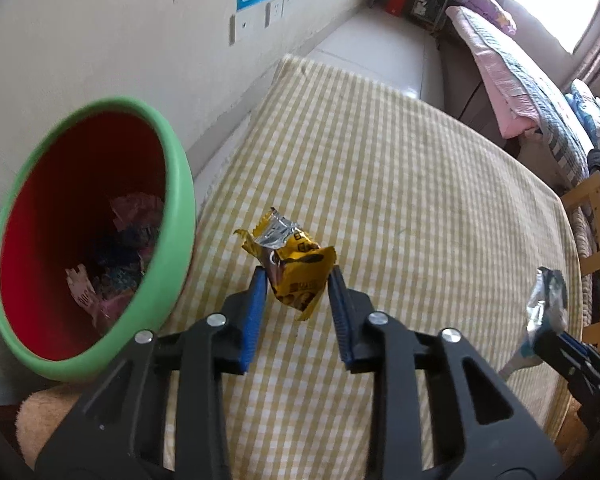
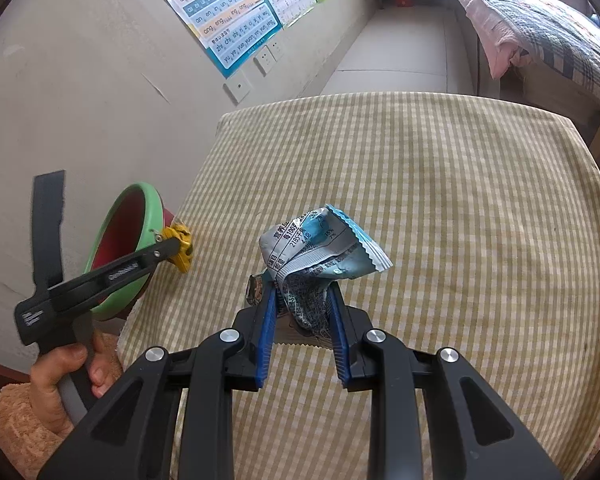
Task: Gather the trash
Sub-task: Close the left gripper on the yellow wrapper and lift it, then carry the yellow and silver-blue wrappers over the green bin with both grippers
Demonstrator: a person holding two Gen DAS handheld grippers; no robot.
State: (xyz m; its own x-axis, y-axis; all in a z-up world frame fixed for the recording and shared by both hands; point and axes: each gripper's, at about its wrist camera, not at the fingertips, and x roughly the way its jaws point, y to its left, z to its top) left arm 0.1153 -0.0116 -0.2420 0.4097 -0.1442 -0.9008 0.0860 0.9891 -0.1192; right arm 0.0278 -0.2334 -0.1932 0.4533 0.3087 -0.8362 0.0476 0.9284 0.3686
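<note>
Left gripper (image 1: 298,280) jaws pinching yellow wrapper (image 1: 296,262), held above checked bench (image 1: 420,200), bin (image 1: 176,184) at 9 o'clock with trash inside. Right gripper (image 2: 302,300) jaws pinching crumpled blue-white wrapper (image 2: 320,256), sticking out toward 12 o'clock over bench.

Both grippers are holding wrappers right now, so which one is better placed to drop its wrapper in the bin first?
Left. The left gripper holds the yellow wrapper right beside the green bin, whose open mouth faces it. The right gripper grips the blue-and-white wrapper farther out over the checked tablecloth.
</note>
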